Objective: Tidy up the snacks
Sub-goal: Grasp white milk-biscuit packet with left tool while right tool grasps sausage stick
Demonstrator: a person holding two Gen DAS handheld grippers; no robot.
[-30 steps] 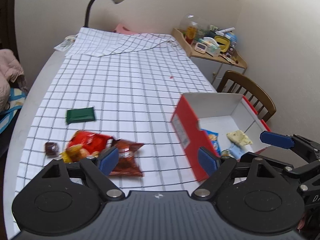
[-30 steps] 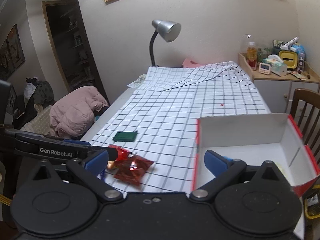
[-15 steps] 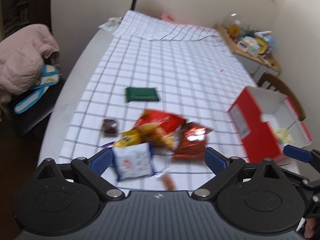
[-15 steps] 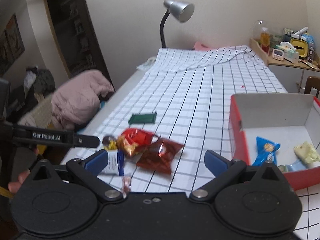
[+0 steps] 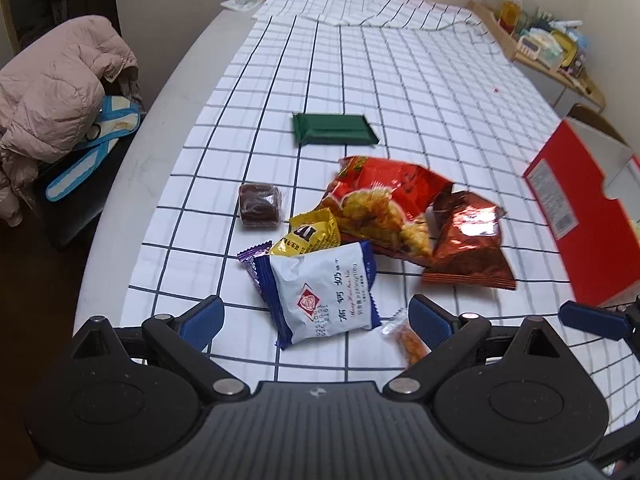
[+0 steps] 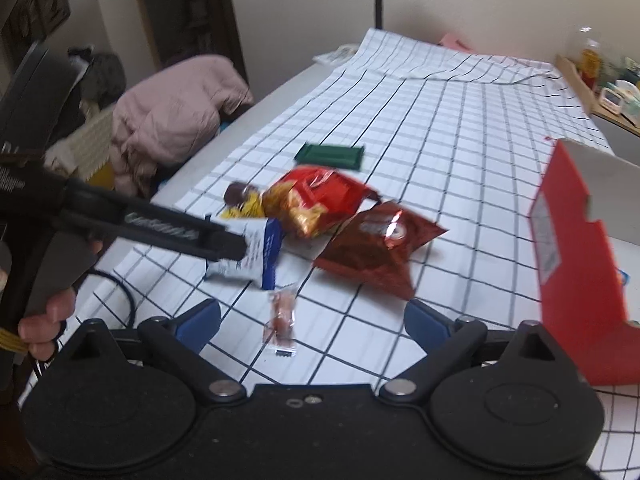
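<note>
Hand-held grippers pitched down over snack pile (image 5: pixel 360 232): left (image 5: pixel 316 316) apart, right (image 6: pixel 312 318) closing, empty.

Left black two-finger gripper with blue pads (image 5: pixel 316 316): tilted steeply downward, jaws spread wide, nothing pressed between the pads. From the right wrist view its long black body reaches in from the left edge, with a hand (image 6: pixel 44 320) curled round the grey handle, fingertips showing.

Right black two-finger gripper with blue pads (image 6: pixel 312 318): also angled downward, jaws wide but closing, pads touching nothing. One of its blue fingertips (image 5: pixel 592 320) shows at the right edge of the left wrist view.
</note>
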